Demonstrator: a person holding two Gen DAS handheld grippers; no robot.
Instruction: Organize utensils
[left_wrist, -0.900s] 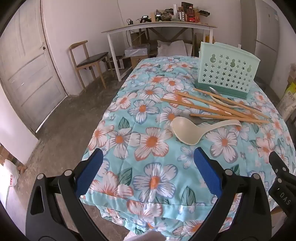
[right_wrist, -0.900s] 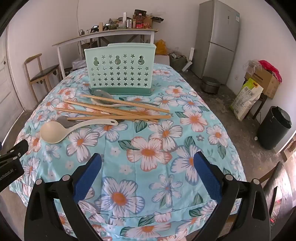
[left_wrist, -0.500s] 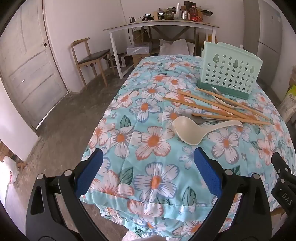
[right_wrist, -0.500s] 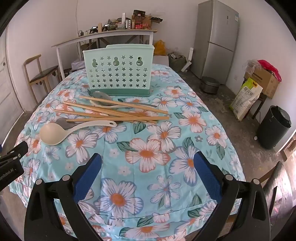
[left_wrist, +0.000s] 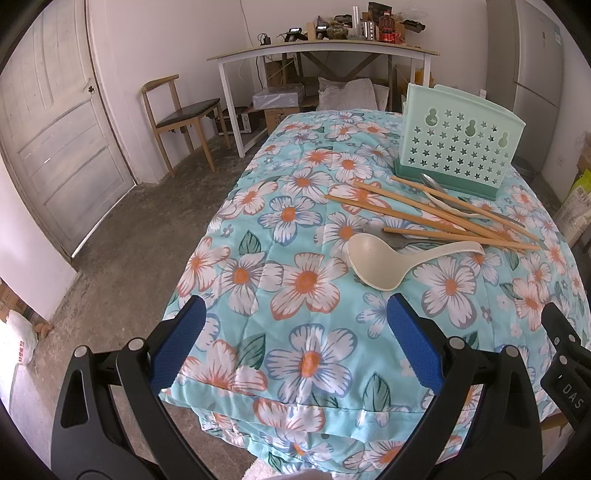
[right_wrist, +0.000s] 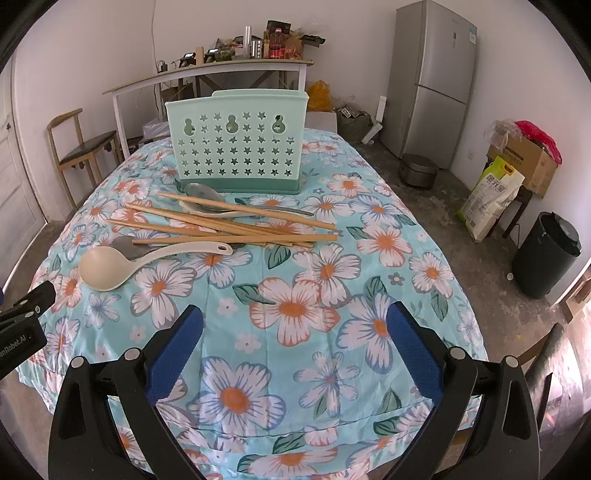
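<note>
Left gripper (left_wrist: 295, 347) and right gripper (right_wrist: 293, 345): jaws wide apart, empty. Cream plastic ladle (left_wrist: 380, 264) on floral cloth, ahead-right of left gripper, bowl toward it, handle running right under wooden chopsticks (right_wrist: 229, 225). Left nearer.

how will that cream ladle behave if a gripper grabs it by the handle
The cream ladle looks like rigid plastic, so probably stiff and light. Its big bowl may make it dip bowl-first. The smooth handle could slip.
</note>
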